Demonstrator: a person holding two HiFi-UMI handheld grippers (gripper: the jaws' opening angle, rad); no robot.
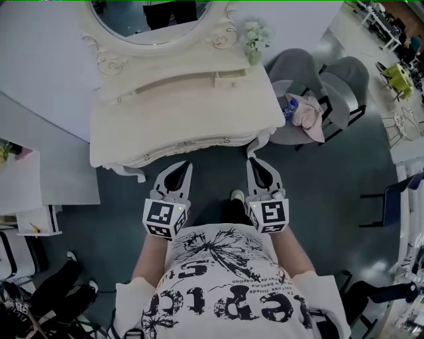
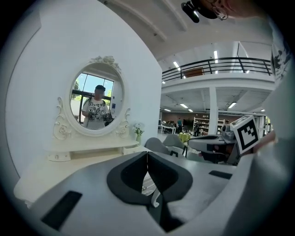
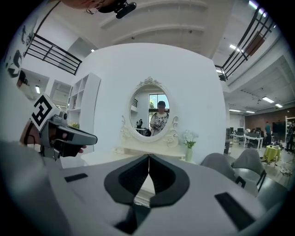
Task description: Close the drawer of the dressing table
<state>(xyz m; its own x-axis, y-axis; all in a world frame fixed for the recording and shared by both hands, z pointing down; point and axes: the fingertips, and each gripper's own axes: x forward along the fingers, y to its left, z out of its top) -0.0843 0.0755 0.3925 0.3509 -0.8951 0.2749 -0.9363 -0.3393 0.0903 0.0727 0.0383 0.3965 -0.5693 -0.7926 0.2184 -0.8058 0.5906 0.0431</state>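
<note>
Drawer (image 1: 199,147): its front runs along the near, scalloped edge of the dressing table (image 1: 152,112), under the white top, with two small knobs showing on it. From the steep head view it looks flush or close to flush with the table edge; whether a gap remains cannot be told.

Handling, as judged: a rigid, painted wooden front on runners, likely light to moderate in weight, and it should slide rather than flex. The finish looks glossy and carved, so it may chip or mark under a hard point. Best contact is a flat push on the plain face between or just beside the knobs, shared evenly by both sides so the drawer does not skew on its runners.

Left gripper (image 1: 184,167): jaws together, nothing between them, tips just short of the drawer front, left of centre. Right gripper (image 1: 254,162): jaws likewise pressed together and empty, tips near the table's right front corner. Neither is seen to touch the wood.

Surroundings: oval mirror (image 1: 152,20) above a shelf with a small upper drawer (image 1: 232,79); vase of flowers (image 1: 255,40) at the back right corner; grey chairs (image 1: 298,86) to the right, one carrying a bottle (image 1: 289,108) and a pink cloth (image 1: 308,112)
</note>
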